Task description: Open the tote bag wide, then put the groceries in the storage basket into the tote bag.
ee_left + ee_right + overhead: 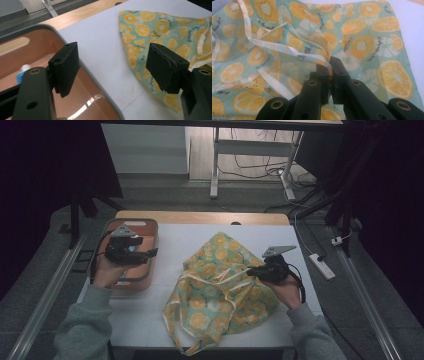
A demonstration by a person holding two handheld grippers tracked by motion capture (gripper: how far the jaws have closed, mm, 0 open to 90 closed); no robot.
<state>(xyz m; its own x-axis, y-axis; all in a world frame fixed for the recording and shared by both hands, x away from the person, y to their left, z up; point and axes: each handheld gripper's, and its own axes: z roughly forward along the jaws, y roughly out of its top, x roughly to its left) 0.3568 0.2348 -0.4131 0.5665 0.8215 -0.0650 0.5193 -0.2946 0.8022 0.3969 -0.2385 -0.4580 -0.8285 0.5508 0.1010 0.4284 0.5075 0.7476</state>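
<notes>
At the bench [165,237], I held the rim of the orange-print cloth bag [220,292] pinched in my right tongs [254,273], the jaws closed on a fold of fabric beside its pale handle strap [272,47]. The bag lay crumpled at the middle of the white bench top, its mouth turned toward me and partly lifted by that grip. My left tongs [150,253] hung over the near corner of the orange tub [150,227] at the bench's left side, jaws spread wide and holding nothing. Inside the tub, the left gripper view showed a small white-and-blue object [22,72] lying on the floor of it, too little of it visible to say what it was; the rest of the tub that could be seen looked bare. The bag's inside could not be seen. By my reading, the step in hand was opening the bag for loading. The next move would call for keeping the rim raised with the right while the left dipped into the tub, closed on the small object and carried it across to the bag's mouth.
</notes>
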